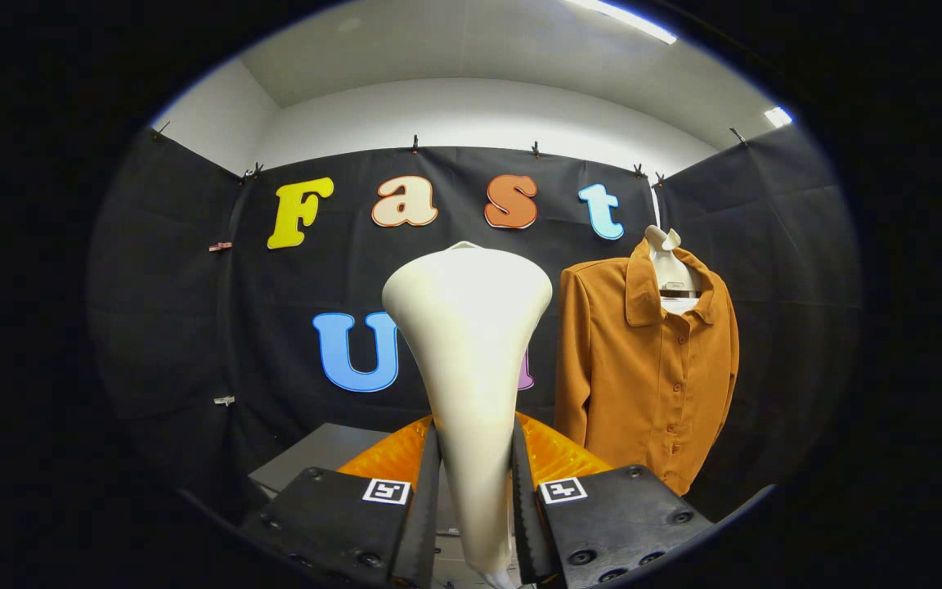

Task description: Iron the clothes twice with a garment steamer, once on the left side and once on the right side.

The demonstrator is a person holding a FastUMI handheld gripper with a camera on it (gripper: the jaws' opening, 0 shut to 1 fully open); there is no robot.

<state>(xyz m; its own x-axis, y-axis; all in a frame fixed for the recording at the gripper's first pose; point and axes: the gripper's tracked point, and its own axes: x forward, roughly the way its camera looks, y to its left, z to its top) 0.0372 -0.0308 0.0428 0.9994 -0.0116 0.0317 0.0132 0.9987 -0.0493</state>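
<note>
Tool [475, 499] clenched on the neck of the cream garment steamer [471, 360], both fingers [418, 507] pressing its narrow handle, wide head up and ahead of them; the rust-orange shirt [651, 368] hangs on a pale hanger [671, 270] to the right of the steamer and well beyond it, against the black cloth wall. Judgement: swing right to square the steamer's face to the shirt, start high near the collar on one side of the button line, draw straight down with light contact, keeping the grip firm so the head does not twist. Grey tabletop [332, 454] lies low, left of the steamer, beyond the fingers; white walls rise above the cloth.
</note>
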